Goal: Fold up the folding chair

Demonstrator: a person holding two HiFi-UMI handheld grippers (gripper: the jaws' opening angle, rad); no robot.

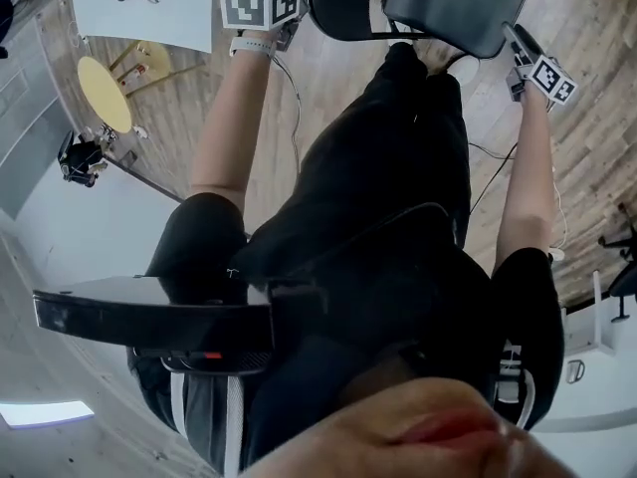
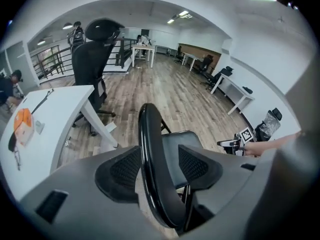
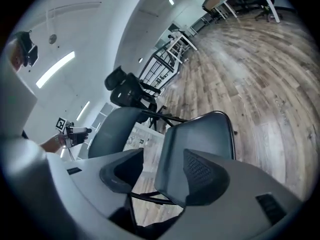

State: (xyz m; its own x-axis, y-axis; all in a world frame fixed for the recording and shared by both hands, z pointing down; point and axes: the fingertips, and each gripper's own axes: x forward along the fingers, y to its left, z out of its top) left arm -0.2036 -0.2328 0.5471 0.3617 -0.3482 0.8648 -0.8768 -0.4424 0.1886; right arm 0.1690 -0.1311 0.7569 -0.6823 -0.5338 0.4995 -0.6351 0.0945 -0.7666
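We see 1 folding chair [image 1: 453,6], standing unfolded on the wooden floor [image 2: 175,91] just in front of the person's feet, at the top of the head view. Its backrest [image 2: 151,174] stands upright and shows edge-on in the left gripper view, a glossy black rim running from the bottom of that view up between the jaws. Its seat [image 3: 200,149] lies roughly flat and reaches away from the backrest toward the other hand. There are 2 grippers, 1 at each side of the chair. The left gripper [image 2: 160,168] has its jaws spread wide, with the backrest rim between them and a gap showing at the pads. The right gripper [image 3: 162,174] is also spread, with the seat's near edge between its jaws; we cannot tell whether 1 pad touches it. On the chair's left stands 1 white table [image 2: 55,114], near the backrest, with 1 black office chair [image 2: 92,59] behind it. Further left is 1 round yellow table [image 1: 105,93]. To the right and beyond the seat the floor lies open.
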